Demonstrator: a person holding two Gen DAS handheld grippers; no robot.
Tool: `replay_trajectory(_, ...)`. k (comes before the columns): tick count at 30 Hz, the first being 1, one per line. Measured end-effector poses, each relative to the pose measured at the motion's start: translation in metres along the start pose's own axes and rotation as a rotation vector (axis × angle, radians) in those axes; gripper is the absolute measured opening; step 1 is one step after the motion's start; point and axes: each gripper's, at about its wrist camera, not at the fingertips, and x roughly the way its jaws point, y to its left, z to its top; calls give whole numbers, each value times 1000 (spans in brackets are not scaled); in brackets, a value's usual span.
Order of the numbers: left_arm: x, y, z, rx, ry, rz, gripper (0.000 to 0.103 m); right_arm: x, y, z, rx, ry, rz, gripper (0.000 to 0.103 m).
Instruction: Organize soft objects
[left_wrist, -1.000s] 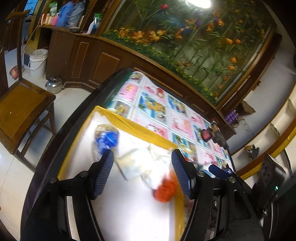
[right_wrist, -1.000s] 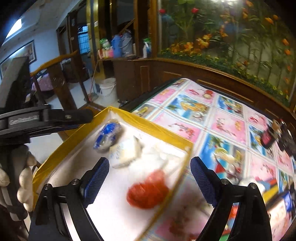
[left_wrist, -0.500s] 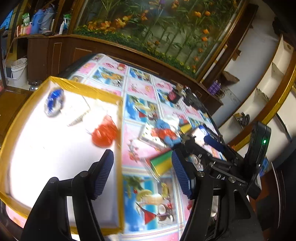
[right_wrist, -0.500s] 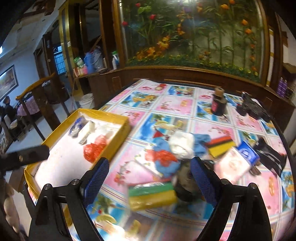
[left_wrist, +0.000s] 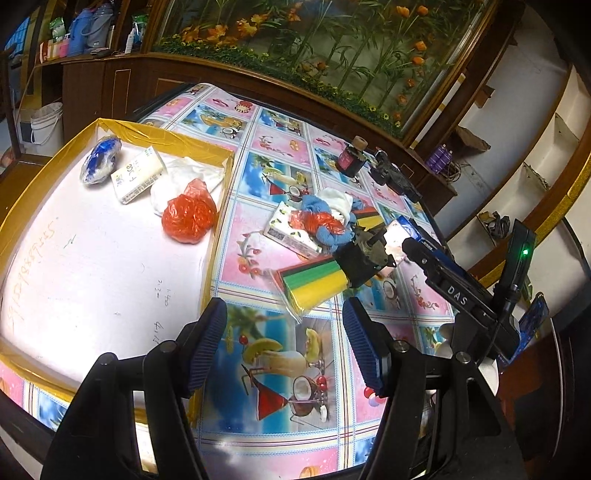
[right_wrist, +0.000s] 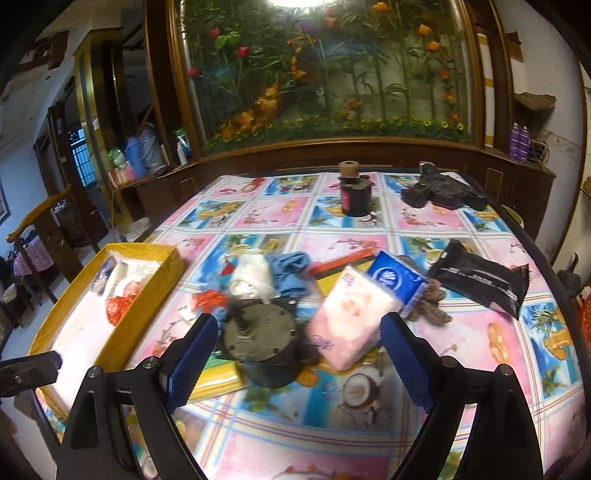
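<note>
A yellow-rimmed white tray (left_wrist: 33, 155) at the table's left holds a red plastic bag (left_wrist: 189, 216), a white cloth (left_wrist: 177, 181), a tissue pack (left_wrist: 137, 179) and a blue-white bundle (left_wrist: 99, 164). On the tablecloth lies a pile: blue cloth (right_wrist: 291, 271), white cloth (right_wrist: 251, 277), red bag (right_wrist: 208, 297), pink tissue pack (right_wrist: 351, 317), blue tissue pack (right_wrist: 397, 280), striped sponge pack (left_wrist: 314, 282). My left gripper (left_wrist: 282, 343) is open and empty above the cloth near the tray's edge. My right gripper (right_wrist: 295, 362) is open and empty in front of the pile.
A dark round metal part (right_wrist: 256, 339) sits in the pile. A black packet (right_wrist: 480, 278), a dark jar (right_wrist: 354, 192) and a black device (right_wrist: 439, 190) lie further back. A wooden cabinet and a planted glass case stand behind the table.
Both grippers have swung right, away from the tray toward the pile on the tablecloth. Both stay open and empty.
</note>
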Motion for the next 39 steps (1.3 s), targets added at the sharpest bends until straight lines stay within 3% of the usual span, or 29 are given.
replay_trajectory(12,25,-15,-10,10,49,-11,64,15,-30,-5,46,-36,-80,90)
replay_trajectory(39,42,-20,-24,33,114,-44,64,38,-38,-8,61,26,-104,91)
